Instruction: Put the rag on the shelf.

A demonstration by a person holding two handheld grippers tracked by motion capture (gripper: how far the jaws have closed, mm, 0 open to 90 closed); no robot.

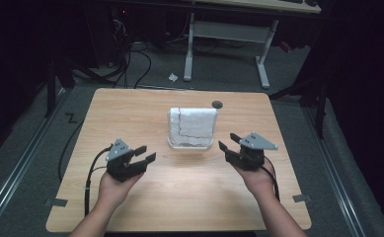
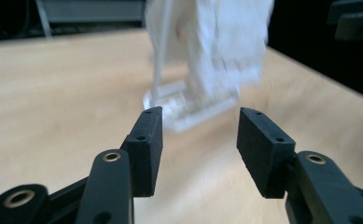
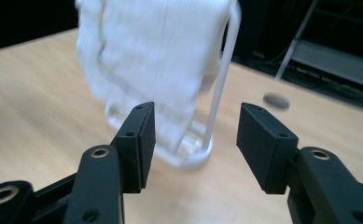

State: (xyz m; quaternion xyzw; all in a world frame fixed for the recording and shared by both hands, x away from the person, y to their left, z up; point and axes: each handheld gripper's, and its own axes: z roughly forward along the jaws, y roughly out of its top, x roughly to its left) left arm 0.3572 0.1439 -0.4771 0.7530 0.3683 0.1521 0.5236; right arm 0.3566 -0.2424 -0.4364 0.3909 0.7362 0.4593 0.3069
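My left gripper (image 1: 142,155) and right gripper (image 1: 229,144) gape empty at mid-frame, flanking the white towel (image 1: 192,122) whose rack (image 1: 190,143) blurs in both gripper views.

From my left claw's camera the white cloth (image 2: 216,42) on its clear stand (image 2: 193,105) is smeared by blur, its top cut off. My right claw's camera blurs it too. I can't make out the small dark disc (image 1: 217,104) on the bench (image 1: 130,108).

dark disc (image 1: 217,104) on wooden table (image 1: 130,113).
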